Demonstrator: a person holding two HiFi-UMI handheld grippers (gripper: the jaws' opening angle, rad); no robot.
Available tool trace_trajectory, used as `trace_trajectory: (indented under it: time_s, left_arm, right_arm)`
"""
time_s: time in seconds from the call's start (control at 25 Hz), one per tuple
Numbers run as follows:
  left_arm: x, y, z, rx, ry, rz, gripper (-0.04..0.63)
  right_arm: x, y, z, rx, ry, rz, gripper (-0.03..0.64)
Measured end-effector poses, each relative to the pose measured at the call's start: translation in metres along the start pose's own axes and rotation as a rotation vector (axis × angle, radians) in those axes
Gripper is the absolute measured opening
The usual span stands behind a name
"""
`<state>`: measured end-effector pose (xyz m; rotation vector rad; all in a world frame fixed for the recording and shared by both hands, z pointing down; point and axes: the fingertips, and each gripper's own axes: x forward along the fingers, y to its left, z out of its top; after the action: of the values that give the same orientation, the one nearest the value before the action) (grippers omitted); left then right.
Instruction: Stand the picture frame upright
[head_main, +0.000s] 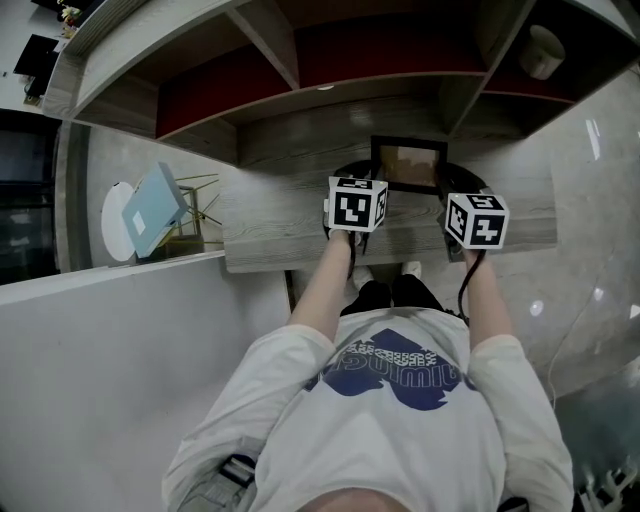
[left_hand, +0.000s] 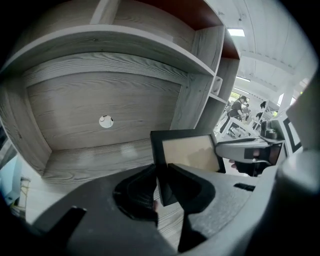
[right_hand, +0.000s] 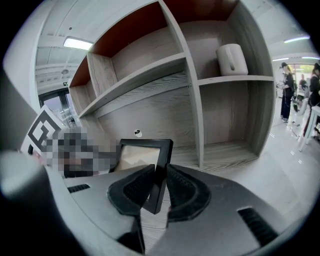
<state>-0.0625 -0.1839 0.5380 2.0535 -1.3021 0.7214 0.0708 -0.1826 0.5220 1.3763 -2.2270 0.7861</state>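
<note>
Grey wood table (head_main: 262, 240) beneath a shelf unit (left_hand: 125, 39); left tongs (left_hand: 161, 175), only narrowly apart, clamp the left edge of the black picture frame (left_hand: 192, 152); right tongs (right_hand: 159, 175) likewise clamp its right edge; frame spans between both tongs, roughly upright, facing the person.

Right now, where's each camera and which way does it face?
Head view: on the person's head, looking down at the desk; shows torso, arms, left tool, right tool.
Left gripper view: on the left tool, facing the shelves; its jaws grip the picture frame.
Right gripper view: on the right tool, facing the shelves; jaws on its other edge.
Shared: all show the picture frame.
</note>
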Motion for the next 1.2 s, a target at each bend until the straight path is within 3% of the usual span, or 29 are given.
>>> trace_trajectory:
  time_s: [0.56, 1.2]
  left_arm:
    - [0.033, -0.057, 0.014, 0.015, 0.008, 0.011, 0.078]
    - [0.059, -0.073, 0.035, 0.208, 0.043, -0.168, 0.078]
  right_arm:
    - [-0.023, -0.062, 0.002, -0.001, -0.019, 0.017, 0.069]
    - [-0.039, -0.079, -0.002, 0.125, -0.089, -0.163, 0.069]
